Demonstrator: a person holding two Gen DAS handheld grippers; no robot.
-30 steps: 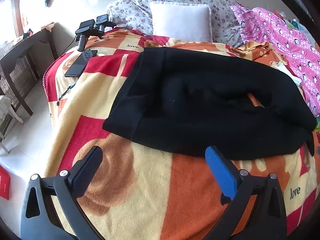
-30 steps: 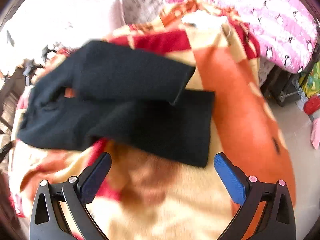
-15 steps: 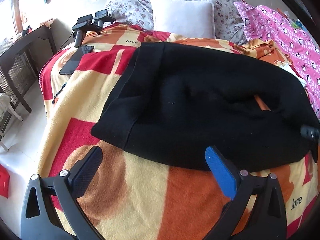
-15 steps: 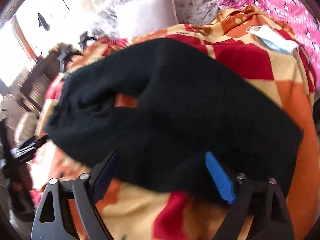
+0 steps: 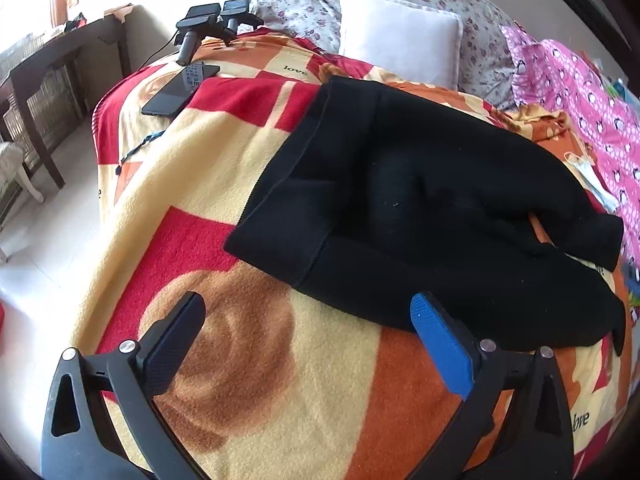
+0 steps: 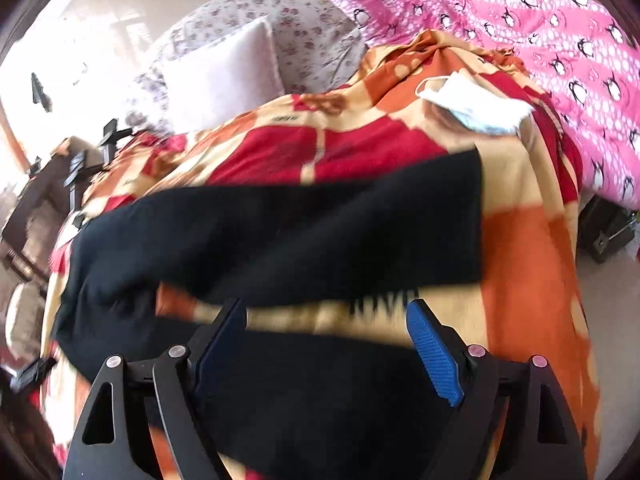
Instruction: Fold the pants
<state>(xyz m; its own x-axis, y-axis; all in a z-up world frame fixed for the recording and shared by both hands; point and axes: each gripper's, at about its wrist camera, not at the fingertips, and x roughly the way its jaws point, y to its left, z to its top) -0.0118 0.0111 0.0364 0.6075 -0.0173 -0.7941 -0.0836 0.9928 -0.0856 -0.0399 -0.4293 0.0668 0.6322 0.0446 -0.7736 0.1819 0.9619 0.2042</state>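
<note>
Your bed's patterned blanket (image 5: 224, 184) fills both views. On it lie the black pants (image 5: 420, 200), legs spread apart. Your left gripper (image 5: 306, 316) hovers wide open just short of the pants. Your right gripper (image 6: 326, 328) is opening over one leg, clamping nothing.

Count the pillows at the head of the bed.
2. A plain white square pillow stands upright at the head of the bed, leaning against a larger floral-print pillow behind it. The pink penguin-print quilt could hide others.
</note>
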